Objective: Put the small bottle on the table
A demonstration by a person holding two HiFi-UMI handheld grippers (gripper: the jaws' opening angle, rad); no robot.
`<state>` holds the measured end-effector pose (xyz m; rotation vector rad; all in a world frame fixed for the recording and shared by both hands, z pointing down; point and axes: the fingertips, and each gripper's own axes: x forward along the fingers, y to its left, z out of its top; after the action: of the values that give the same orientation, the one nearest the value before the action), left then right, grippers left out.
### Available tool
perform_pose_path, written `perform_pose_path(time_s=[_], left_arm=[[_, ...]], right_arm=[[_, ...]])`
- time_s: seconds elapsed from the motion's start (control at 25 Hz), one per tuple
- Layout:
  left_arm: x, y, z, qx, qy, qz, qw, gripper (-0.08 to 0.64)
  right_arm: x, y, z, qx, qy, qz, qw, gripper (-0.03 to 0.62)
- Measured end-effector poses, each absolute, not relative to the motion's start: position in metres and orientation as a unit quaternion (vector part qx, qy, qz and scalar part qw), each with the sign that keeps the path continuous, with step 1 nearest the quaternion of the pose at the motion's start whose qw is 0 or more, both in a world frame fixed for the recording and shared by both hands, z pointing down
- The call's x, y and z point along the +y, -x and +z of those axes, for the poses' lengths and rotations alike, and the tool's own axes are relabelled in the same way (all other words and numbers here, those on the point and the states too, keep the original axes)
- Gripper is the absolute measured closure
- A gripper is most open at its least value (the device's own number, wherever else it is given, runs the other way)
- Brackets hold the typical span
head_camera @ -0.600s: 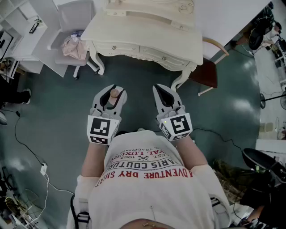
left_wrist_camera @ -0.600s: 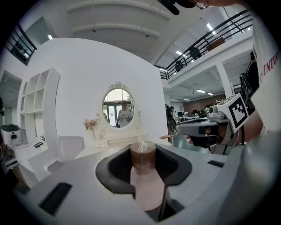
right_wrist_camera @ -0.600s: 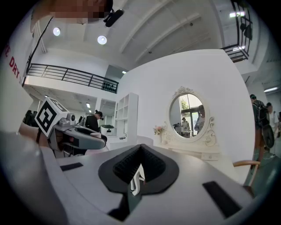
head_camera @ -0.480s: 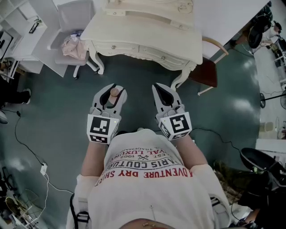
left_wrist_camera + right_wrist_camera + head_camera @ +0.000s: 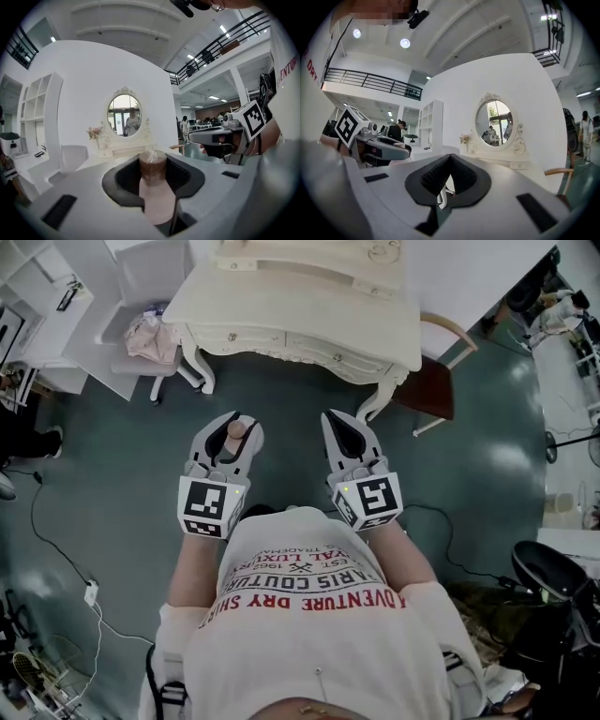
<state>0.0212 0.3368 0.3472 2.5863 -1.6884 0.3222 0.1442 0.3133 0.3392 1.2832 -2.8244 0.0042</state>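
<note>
One small bottle (image 5: 153,190), pink with a brown cap, stands clamped between the two fingers (image 5: 187,176) of the left gripper (image 5: 229,439), with the cap at the fingertips. It is held above the floor, near one cream table (image 5: 281,301). The right gripper (image 5: 449,161) is closed and empty.

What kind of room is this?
Probably a large open hall set up like a bedroom corner: a cream dressing table, its oval mirror, and a railed balcony overhead.
</note>
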Motion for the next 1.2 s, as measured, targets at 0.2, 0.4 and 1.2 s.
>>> perform_pose_path(time_s=[0.2, 0.4, 1.2], left_arm=[[0.323, -0.027, 0.356, -0.538, -0.834, 0.115, 0.027, 0.428], [0.301, -0.022, 0.365, -0.534, -0.836, 0.116, 0.038, 0.428], [0.026, 0.070, 0.357, -0.443, -0.888, 0.118, 0.030, 0.428]], right_arm=[[0.299, -0.147, 0.344, -0.912, -0.410, 0.011, 0.020, 0.593], [0.280, -0.137, 0.353, -0.913, -0.406, 0.021, 0.025, 0.594], [0.029, -0.047, 0.357, -0.868, -0.493, 0.039, 0.045, 0.594]])
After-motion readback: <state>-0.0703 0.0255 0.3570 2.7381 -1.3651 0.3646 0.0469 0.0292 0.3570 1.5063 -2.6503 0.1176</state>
